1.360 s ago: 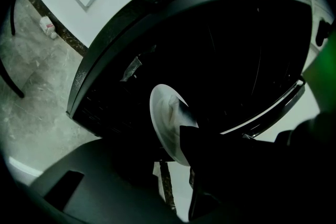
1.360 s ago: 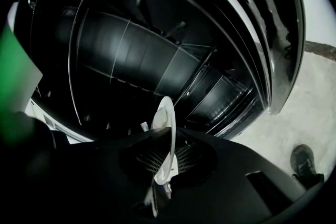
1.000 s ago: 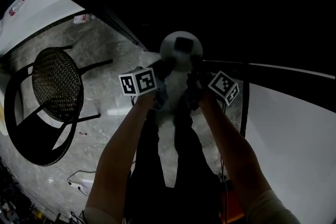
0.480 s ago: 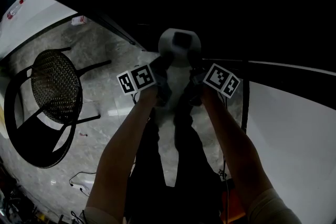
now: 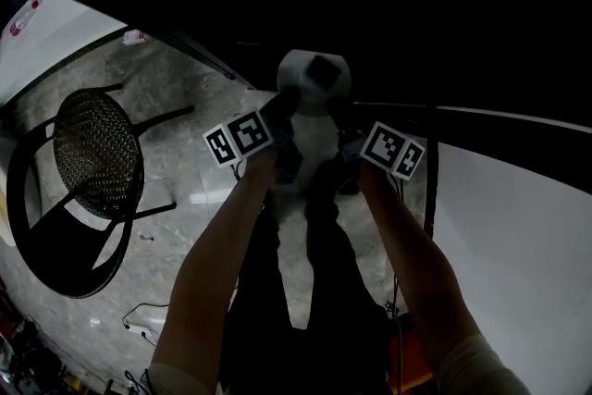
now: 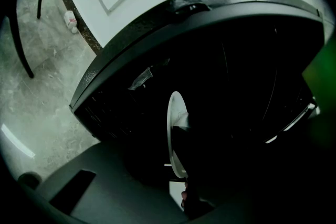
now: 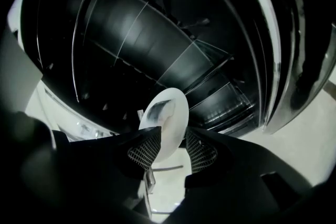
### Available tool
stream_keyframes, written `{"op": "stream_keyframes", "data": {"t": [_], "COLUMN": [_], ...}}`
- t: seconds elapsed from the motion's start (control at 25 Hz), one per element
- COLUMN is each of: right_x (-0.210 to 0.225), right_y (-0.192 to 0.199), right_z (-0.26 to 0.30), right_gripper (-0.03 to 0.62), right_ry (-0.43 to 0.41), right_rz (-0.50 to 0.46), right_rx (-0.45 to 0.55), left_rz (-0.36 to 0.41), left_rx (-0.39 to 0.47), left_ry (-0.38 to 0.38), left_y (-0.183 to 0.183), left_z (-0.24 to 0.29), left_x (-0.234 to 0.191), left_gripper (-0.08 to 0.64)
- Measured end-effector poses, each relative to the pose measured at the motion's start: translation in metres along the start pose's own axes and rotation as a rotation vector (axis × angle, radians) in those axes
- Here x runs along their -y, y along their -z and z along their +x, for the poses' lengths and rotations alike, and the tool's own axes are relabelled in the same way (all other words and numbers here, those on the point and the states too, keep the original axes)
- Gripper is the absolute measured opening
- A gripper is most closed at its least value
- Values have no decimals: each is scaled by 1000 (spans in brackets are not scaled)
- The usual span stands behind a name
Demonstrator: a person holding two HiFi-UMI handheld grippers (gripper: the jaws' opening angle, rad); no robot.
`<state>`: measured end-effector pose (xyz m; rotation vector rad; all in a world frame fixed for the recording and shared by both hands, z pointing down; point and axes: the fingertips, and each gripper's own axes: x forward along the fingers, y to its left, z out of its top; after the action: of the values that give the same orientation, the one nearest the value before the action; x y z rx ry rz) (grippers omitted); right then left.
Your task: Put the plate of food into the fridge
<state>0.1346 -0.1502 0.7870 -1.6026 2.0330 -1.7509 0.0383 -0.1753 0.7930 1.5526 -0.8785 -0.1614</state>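
Jaws of the left gripper (image 5: 282, 106) and the right gripper (image 5: 338, 120) are both closed on the near rim of the round white plate (image 5: 314, 83) – one at each side – holding it, dark food (image 5: 322, 71) on top, just before the dark open fridge (image 7: 157, 50).

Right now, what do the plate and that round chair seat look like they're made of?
The plate looks like glazed ceramic: white, smooth, soft sheen. The chair seat seems woven mesh or wicker: a fine lattice shows, on thin black tubing.
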Motion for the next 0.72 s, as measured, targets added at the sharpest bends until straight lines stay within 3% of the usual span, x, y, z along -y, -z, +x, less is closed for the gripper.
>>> {"op": "stream_keyframes", "data": {"t": [0.24,0.48,0.72], "right_x": [0,7,1], "right_y": [-3,14,14], "right_z": [1,-8,-1], "right_gripper": [129,129,129], "right_ry": [1,77,70], "right_rz": [30,-183,-163], "right_rx": [4,-77,-76], "left_rz": [-16,-17,-33], "left_rx": [25,36,57], "left_ry": [2,-4,-1], "left_y": [-7,-6,-12], "left_z": [1,3,3], "left_x": [2,2,1], "left_gripper": [21,18,18]}}
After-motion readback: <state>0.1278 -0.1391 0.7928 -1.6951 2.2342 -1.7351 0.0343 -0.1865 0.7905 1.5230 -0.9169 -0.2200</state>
